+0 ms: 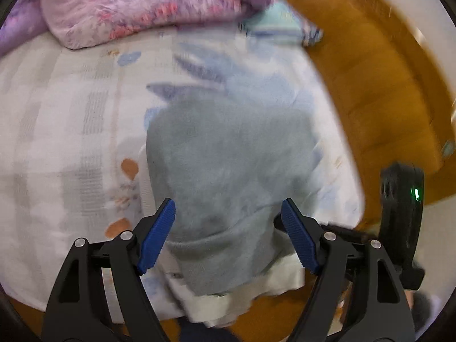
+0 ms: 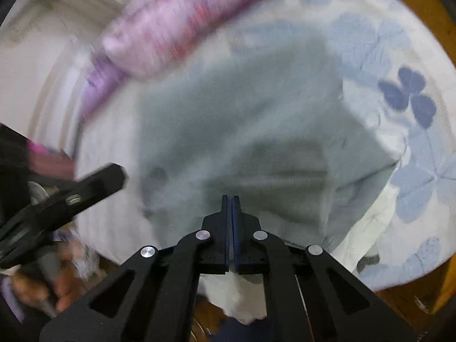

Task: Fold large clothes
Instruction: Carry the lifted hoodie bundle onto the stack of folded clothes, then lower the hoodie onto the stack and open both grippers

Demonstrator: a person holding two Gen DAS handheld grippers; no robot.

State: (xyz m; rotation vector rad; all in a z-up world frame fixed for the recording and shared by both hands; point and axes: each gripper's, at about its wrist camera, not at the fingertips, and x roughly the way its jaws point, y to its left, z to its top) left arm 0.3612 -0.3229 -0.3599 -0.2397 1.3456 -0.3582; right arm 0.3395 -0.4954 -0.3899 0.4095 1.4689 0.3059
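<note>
Where grey garment [image 1: 228, 171] overhangs bed edge [image 1: 336, 148], wooden floor [image 1: 384, 99] beyond

Your left gripper [image 1: 228, 228] pointed steeply down with its blue pads [image 1: 155, 236] spread wide, nothing pinched between them. Your right gripper [image 2: 230, 202] also tilted steeply down, its two pads pressed flat together with no gap. In the right wrist view, your left hand [image 2: 42, 282] was wrapped around its handle, blurred at the lower left.
</note>
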